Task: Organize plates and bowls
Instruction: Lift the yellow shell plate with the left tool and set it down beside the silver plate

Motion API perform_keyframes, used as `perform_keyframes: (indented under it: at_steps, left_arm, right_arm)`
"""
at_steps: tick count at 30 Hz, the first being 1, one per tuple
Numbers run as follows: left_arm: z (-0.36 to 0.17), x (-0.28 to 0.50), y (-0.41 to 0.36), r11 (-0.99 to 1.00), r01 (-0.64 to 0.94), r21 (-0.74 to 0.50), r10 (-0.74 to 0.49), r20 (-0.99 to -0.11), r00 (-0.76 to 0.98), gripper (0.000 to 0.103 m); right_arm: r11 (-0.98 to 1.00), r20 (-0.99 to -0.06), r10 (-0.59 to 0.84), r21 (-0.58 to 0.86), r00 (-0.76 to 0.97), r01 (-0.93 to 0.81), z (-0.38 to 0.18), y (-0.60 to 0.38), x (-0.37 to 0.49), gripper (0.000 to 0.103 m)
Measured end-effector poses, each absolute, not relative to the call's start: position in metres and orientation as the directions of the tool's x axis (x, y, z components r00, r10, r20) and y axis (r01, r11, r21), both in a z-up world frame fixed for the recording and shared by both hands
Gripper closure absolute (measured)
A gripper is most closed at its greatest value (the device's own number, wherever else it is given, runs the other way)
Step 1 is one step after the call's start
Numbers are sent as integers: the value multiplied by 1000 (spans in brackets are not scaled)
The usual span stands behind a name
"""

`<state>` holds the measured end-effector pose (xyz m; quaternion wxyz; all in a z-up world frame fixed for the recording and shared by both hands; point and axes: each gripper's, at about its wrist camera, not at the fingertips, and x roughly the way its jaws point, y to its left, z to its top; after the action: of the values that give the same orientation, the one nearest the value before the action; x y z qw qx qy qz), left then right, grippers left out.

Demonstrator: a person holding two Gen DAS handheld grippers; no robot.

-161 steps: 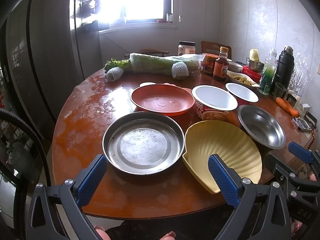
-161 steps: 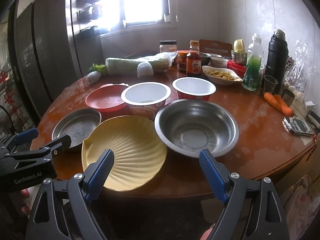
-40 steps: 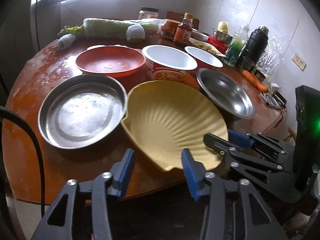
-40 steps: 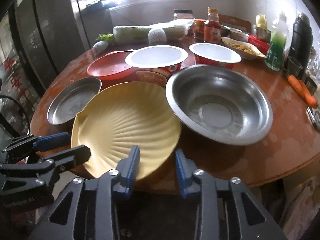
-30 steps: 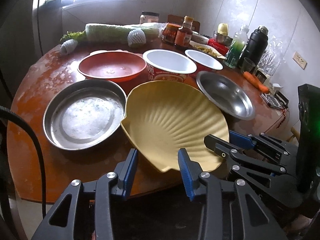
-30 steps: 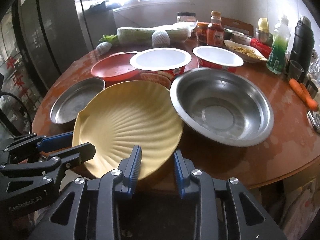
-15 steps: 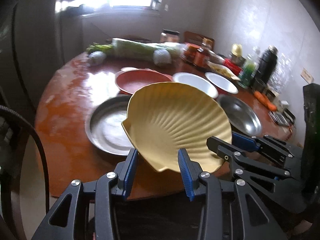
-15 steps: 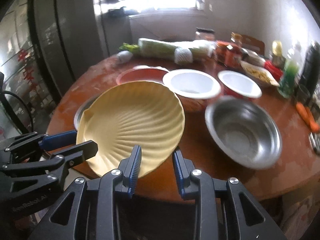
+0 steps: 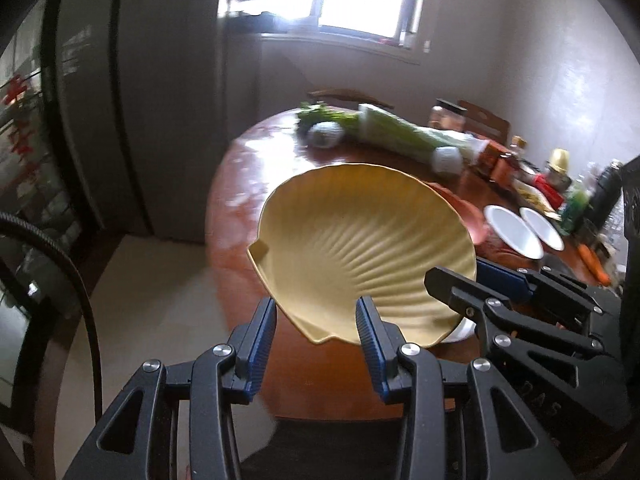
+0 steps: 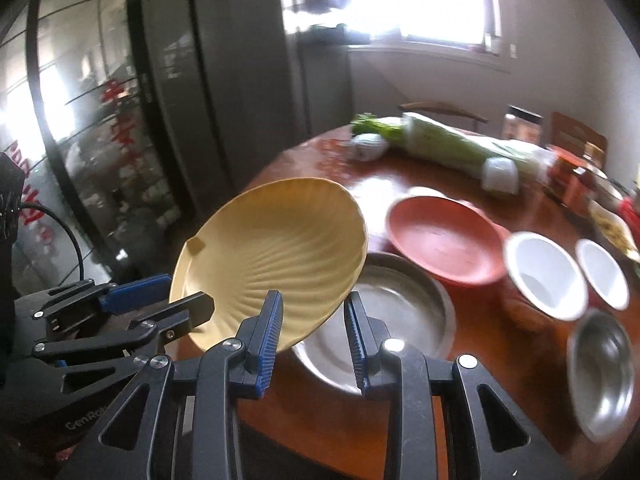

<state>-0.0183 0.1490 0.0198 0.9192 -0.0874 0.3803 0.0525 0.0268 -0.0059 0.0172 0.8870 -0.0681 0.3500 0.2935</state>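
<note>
While you hold the yellow shell plate [image 9: 360, 248] clear of the counter [image 10: 472, 328], both tongs pinch its near rim; your left tongs [image 9: 316, 328] grip it at about 6 o'clock in the left wrist view, and your right tongs [image 10: 312, 328] grip it at about 6 o'clock in the right wrist view; each pair stands narrow with the rim between its blue pads, though the contact itself sits at the edge of what shows. The plate tilts, its ribbed hollow facing you, and it holds nothing.

In the right wrist view, the steel pan [image 10: 400, 312] lies on the counter just beyond the plate's right edge, partly hidden beneath it; its inside looks bare; the red plate [image 10: 444, 240] sits at 1 o'clock from it, also bare. Two white-lined paper bowls [image 10: 548, 280] stand side by side at 3 o'clock, and both look empty; the steel bowl [image 10: 600, 368] rests at 4 o'clock near the counter's edge, nothing in it. A long wrapped cabbage [image 10: 448, 148] lies across the far side at 1 o'clock; jars and bottles [image 10: 576, 176] crowd the far right, too blurred to tell their contents; a small dish [image 10: 612, 228] at the right edge holds some pale food.
</note>
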Motion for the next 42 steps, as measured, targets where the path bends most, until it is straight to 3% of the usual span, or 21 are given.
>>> perform_keyframes:
  at_steps: [7,16,19,42]
  left_arm:
    - [5,-17,185,965,-242,-101,89,-739,667,61]
    - [-21,12,182,975,-194,-106,41,-774,632,64]
    - [-27,19,176,978,-176,-111,23,-781,624,64]
    - [-34,55,116,995,0,-96,-75,-777,625,64]
  right_arm:
    - [778,-702,512,134,495,-614,-1,43,44,71]
    - [790,-753,489,167,441,-590,-31,58,60,75]
    - [795,-752,492,184,438,-578,-35,50,62,79]
    - [851,-718,446,155,535,-501,-11,-17,47,79]
